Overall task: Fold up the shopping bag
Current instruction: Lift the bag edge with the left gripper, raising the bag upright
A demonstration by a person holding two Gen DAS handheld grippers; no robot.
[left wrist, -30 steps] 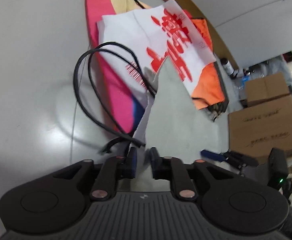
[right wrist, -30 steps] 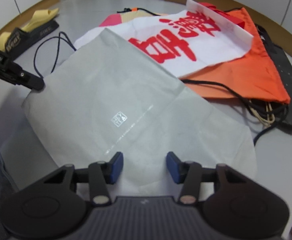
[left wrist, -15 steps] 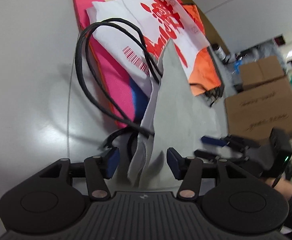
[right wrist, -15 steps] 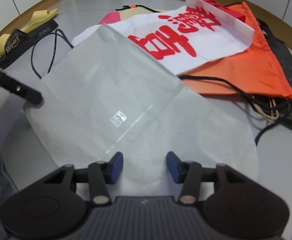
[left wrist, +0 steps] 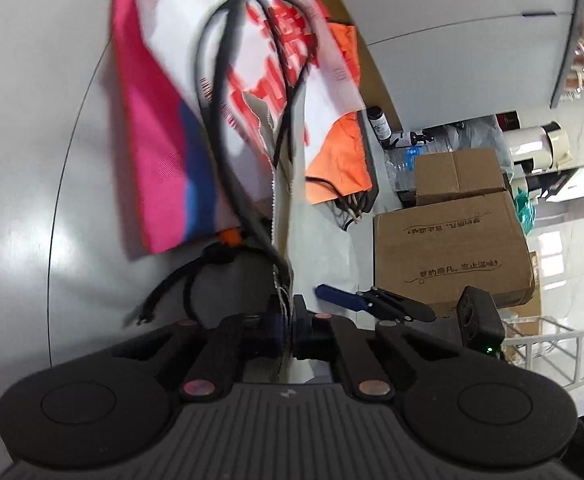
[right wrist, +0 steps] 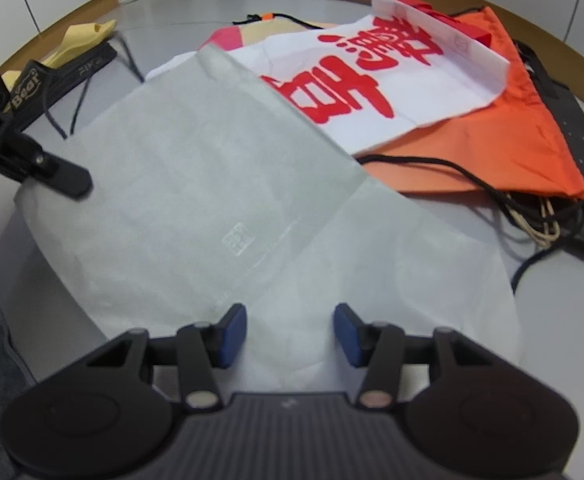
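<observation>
At lower centre of the left wrist view, left gripper (left wrist: 287,326) jaws clamped on grey shopping bag (right wrist: 219,200) corner, long axis toward upper right; right gripper (right wrist: 289,330) jaws closing, half-open, empty above near edge.

Stacked cardboard boxes (left wrist: 452,248), orange drawstring bag (right wrist: 492,148), white red-lettered bag (right wrist: 372,80) behind.

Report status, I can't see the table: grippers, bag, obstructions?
Left gripper shut on grey bag edge. Right gripper open above bag, jaws closing, gripping nothing. Black cords by the left gripper; other bags overlap far corner.
</observation>
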